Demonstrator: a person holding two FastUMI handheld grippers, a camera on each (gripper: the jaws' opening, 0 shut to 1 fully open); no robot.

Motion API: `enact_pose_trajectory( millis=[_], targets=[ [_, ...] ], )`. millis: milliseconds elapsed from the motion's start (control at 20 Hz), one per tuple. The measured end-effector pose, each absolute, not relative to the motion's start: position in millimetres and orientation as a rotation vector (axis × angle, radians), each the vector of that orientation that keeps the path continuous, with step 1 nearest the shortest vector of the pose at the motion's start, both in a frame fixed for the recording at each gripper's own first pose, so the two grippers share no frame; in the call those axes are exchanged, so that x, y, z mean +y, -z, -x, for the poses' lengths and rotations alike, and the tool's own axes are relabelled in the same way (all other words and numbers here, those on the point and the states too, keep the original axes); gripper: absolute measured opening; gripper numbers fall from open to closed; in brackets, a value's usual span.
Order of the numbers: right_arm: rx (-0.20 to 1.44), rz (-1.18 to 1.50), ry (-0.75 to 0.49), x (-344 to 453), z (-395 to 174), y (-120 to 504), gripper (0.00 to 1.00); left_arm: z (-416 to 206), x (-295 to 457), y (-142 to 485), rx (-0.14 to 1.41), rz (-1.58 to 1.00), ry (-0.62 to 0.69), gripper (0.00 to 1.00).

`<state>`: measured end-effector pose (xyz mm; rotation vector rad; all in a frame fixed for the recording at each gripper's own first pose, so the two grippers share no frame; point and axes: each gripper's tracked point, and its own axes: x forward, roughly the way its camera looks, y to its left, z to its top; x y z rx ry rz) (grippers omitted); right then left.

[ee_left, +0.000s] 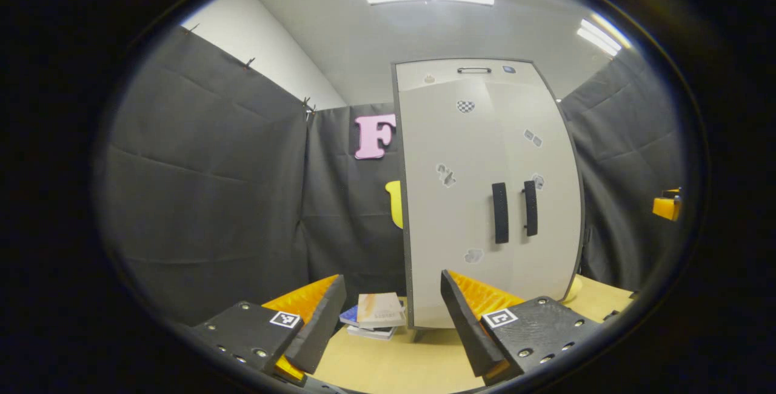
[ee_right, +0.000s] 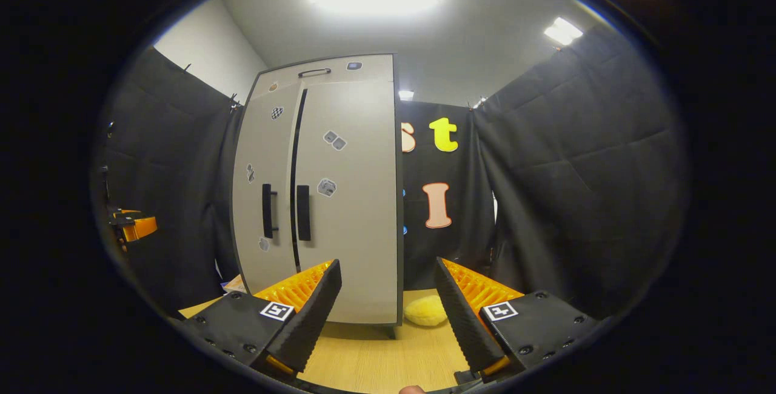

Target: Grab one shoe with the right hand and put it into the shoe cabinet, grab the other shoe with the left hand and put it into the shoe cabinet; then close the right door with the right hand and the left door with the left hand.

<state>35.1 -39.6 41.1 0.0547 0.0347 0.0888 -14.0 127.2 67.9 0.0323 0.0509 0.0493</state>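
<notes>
Left gripper view. The left gripper (ee_left: pixel 393 315) is held low over the wooden table (ee_left: pixel 388 370), its two fingers (ee_left: pixel 315 321) spread wide with nothing between them: released. Ahead stands the shoe cabinet (ee_left: pixel 485 200), upright on the table, pale grey with a dark edge. Both doors lie flush; the left door (ee_left: pixel 451 200) and the right door (ee_left: pixel 545 200) meet at a thin seam, with the two dark vertical handles (ee_left: pixel 500 212) just beside each other on either side of it. Small stickers dot the door fronts. A small stack of books (ee_left: pixel 376 315) lies on the table just beside the cabinet's lower left corner. A yellow soft object (ee_left: pixel 575 288) peeks out at the cabinet's lower right corner. The right gripper (ee_left: pixel 667 205) appears at the far right edge, well apart from the cabinet; its state cannot be told here. The shoes are hidden from sight.

Right gripper view. The right gripper (ee_right: pixel 388 315) also hovers low over the table (ee_right: pixel 376 357), fingers (ee_right: pixel 461 315) spread and empty: released. The shoe cabinet (ee_right: pixel 327 194) stands to the left of centre, doors closed, a dark seam between them and handles (ee_right: pixel 303 212) side by side. The yellow soft object (ee_right: pixel 426 310) rests on the table, touching or just beside the cabinet's right bottom corner. The left gripper (ee_right: pixel 134 225) shows small at the far left edge.
</notes>
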Motion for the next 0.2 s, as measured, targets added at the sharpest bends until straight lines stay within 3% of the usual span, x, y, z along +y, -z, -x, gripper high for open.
enact_pose_trajectory(
  millis=[200],
  targets=[
    [0.03,-0.054,-0.084,-42.2,-33.7,-43.2,0.97,17.0,127.9,-67.6,0.054,-0.035,-0.048,0.92]
  ],
)
